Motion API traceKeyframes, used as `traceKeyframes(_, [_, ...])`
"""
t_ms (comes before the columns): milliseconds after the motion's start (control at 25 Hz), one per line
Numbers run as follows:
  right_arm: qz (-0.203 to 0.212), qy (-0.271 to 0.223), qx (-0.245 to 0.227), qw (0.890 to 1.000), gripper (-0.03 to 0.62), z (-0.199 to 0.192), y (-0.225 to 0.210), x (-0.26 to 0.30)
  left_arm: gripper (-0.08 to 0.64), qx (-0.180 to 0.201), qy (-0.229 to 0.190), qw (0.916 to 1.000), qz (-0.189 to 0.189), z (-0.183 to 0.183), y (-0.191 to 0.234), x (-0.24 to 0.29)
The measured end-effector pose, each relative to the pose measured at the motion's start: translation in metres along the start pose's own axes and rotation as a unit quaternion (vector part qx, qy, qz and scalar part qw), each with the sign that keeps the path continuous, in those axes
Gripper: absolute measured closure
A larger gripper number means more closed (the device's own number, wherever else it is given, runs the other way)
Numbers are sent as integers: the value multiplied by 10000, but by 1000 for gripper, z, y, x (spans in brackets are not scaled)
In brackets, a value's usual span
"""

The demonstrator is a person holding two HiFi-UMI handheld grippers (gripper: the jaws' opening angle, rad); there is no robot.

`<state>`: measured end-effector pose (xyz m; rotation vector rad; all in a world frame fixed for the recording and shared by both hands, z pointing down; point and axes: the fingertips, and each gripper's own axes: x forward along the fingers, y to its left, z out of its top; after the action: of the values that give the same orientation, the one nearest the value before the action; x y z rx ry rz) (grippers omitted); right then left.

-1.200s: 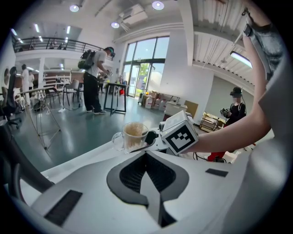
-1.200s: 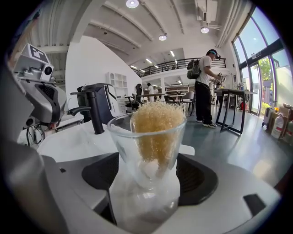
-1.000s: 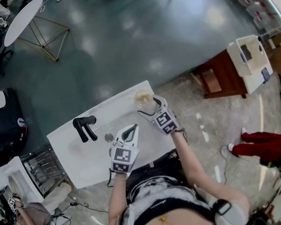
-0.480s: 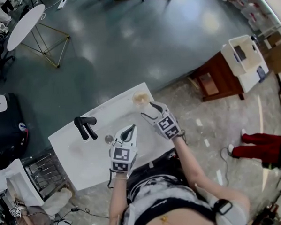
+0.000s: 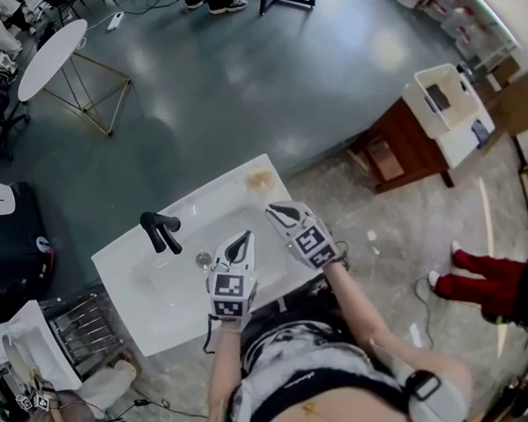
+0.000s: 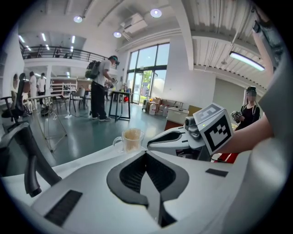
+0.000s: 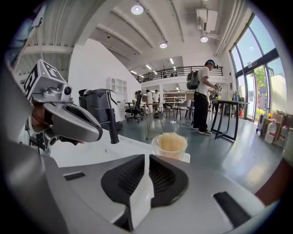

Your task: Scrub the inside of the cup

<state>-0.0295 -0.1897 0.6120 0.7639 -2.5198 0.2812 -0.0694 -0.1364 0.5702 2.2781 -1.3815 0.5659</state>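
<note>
Hovering R gripper [image 5: 273, 210], just closed, empty

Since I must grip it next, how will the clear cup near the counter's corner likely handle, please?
The cup looks like clear glass: probably stiff, slippery, breakable. It stands upright near a corner of the white counter, so a push might send it over the edge. The yellowish scrubber inside probably adds little weight.
</note>
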Motion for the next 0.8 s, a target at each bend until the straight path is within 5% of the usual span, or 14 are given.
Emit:
traceKeyframes(560, [-116,-745,18,9972,589,53,27,-47,549,-384,-500,9977,240,15,-5,-26])
traceKeyframes(800, [-129,-957,-341,9947,589,84,41,-66,549,-344,-823,9957,234,34,-7,-32])
